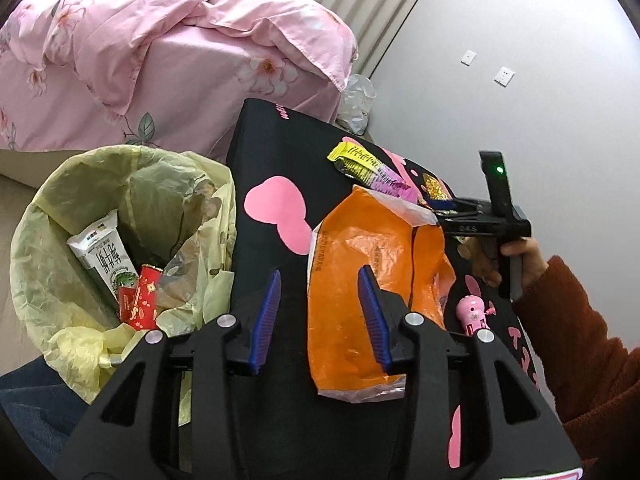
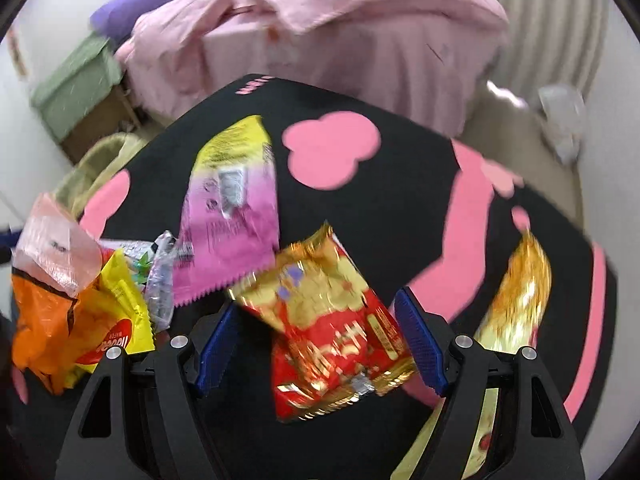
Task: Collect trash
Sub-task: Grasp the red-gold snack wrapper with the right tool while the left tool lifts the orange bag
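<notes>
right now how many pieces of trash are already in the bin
2 visible: a white paper carton leaning inside the yellow-lined bin, and a red wrapper beside it. More may be hidden.

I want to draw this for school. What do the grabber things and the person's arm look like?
Each gripper is a black plastic frame with triangular cut-outs and round silver bolts. The left gripper and the right gripper both have two fingers faced with ribbed blue pads. From the side, the right one shows a black handle and a small green light. The person wears a fuzzy rust-brown sleeve.
</notes>
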{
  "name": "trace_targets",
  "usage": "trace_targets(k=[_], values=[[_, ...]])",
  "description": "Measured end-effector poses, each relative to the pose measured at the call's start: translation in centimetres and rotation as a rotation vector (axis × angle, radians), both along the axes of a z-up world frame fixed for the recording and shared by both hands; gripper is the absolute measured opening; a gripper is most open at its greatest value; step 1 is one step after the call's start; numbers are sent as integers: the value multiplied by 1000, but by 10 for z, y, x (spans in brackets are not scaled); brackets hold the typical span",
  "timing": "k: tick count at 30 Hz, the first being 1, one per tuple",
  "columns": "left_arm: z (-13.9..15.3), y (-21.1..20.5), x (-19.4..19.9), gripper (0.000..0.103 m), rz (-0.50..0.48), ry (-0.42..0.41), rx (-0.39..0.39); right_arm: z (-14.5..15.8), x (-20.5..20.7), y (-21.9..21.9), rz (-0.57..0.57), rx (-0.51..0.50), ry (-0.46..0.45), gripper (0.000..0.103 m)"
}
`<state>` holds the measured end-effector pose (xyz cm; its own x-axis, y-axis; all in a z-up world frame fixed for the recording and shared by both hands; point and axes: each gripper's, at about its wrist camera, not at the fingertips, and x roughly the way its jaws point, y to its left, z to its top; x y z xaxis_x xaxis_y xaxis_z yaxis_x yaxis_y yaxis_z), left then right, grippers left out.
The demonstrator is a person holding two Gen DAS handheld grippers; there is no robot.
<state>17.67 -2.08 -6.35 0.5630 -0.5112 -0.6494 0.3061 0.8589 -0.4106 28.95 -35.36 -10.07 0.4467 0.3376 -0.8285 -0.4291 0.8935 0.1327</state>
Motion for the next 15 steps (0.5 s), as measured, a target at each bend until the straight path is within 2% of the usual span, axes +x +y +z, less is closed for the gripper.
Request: trace_targets(k=[3, 4, 5, 9, 12, 14, 15], values=[[-6, 0, 1, 39, 9, 12, -12, -3, -14, -7, -41, 11, 8, 71], [-8, -1, 1, 39, 10, 16, -16, -2, -23, -9, -58, 25, -1, 65], [-10, -2, 1, 40, 9, 20, -21, 0, -31, -11, -73, 37, -11, 64], [-12, -9, -3, 40, -8, 24, -13, 13, -55, -17, -138, 92, -48, 42], [-10, -12, -8, 45, -15, 6, -1, 23, -78, -15, -170, 90, -94, 41], [-7, -13, -12, 54, -24, -11, -5, 30, -103, -14, -180, 91, -133, 41], [-6, -14, -14, 54, -29, -20, -6, 33, -109, -15, -184, 93, -144, 41]])
